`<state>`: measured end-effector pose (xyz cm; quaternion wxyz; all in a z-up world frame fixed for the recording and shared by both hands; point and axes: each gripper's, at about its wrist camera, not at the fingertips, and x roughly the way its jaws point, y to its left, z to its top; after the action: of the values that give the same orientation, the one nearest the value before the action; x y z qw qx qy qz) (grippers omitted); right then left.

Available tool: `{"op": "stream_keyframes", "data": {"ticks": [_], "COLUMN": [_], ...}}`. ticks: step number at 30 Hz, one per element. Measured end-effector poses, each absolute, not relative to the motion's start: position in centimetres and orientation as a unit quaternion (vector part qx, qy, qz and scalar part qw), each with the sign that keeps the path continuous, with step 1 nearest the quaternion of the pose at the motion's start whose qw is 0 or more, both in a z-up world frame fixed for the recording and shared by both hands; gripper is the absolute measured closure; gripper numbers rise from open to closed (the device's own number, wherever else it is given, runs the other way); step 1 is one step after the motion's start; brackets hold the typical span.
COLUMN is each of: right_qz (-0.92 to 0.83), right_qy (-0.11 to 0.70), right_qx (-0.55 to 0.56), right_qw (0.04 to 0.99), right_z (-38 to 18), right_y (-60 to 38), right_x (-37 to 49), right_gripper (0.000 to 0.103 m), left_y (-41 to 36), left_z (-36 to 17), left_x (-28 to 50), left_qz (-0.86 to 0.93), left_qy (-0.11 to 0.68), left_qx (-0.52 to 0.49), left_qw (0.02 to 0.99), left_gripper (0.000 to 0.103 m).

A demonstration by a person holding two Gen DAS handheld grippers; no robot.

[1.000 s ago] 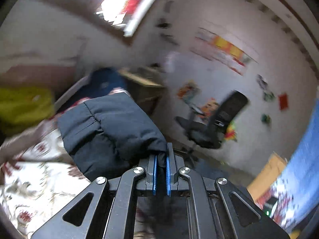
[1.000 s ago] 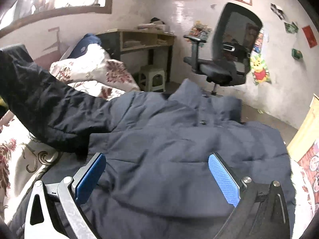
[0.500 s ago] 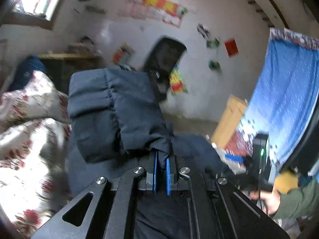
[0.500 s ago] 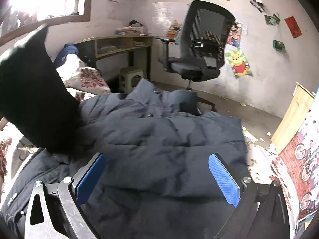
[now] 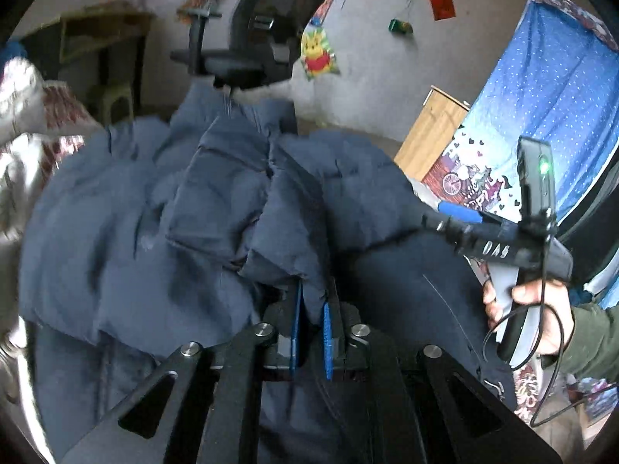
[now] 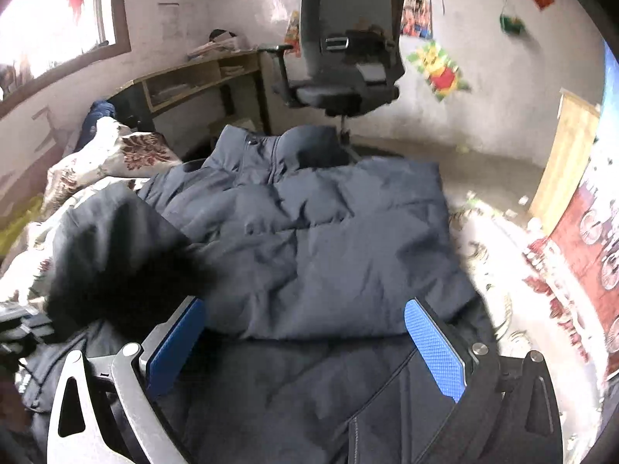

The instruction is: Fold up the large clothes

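Jaws of the left gripper (image 5: 311,319) are just beginning to part, with the cuff end of a dark navy sleeve (image 5: 286,224) between the blue pads; the gap is narrow and the cloth looks not yet free. Jaws of the right gripper (image 6: 305,344) stand wide apart and hold nothing, hovering just above the garment.

A large navy puffer jacket (image 6: 329,232) lies spread face-up on a bed with a floral cover (image 6: 116,154), its collar (image 6: 278,143) at the far end, toward a black office chair (image 6: 348,50) and a wooden desk (image 6: 201,73) by the far wall. In the left wrist view the sleeve lies across the jacket's chest, running from the far left toward the near middle. To the right in that view, a person's hand (image 5: 530,309) in a green sleeve grips the handle of the other gripper over the jacket's right edge, near a blue patterned curtain (image 5: 541,96).

As a judgement, the fold is at an early stage: one sleeve appears laid inward over the body and is about to be released. In the right wrist view the jacket's right side ends in a straight edge with no sleeve showing; whether it is tucked under cannot be told. The lower hem (image 6: 309,406) near the right gripper looks unfolded, so folding the body up toward the collar seems to remain.
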<state>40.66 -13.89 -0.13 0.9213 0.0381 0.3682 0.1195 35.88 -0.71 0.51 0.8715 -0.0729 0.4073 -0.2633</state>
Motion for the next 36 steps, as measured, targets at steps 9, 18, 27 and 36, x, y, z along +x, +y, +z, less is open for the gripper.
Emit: {"op": "stream_keyframes", "data": {"ticks": [9,18,27,36], "right_qz": [0.175,0.234,0.183,0.166], "right_qy": [0.383,0.448,0.479,0.498], "right_qx": [0.161,0.242,0.217,0.197], "right_qw": [0.893,0.828,0.831,0.828], "right_z": [1.2,-2.1,-5.3,-4.9], "right_y": [-16.0,-14.2,-13.3,-12.7], "right_x": [41.5,41.5,39.4,38.9], "right_gripper": [0.000,0.000,0.000,0.082], "left_y": [1.1,5.1,9.6,13.0], "left_z": [0.4,2.1,2.6,3.1], "left_x": [35.5,33.4,31.9,31.4], "left_qz": [-0.291,-0.218,-0.157,-0.076], "left_qy": [0.424,0.419,0.409,0.393], "left_qx": [-0.106,-0.113,-0.129,-0.133], "left_qw": [0.851,0.874,0.890,0.906], "left_gripper": [0.046,0.032,0.002,0.002]}}
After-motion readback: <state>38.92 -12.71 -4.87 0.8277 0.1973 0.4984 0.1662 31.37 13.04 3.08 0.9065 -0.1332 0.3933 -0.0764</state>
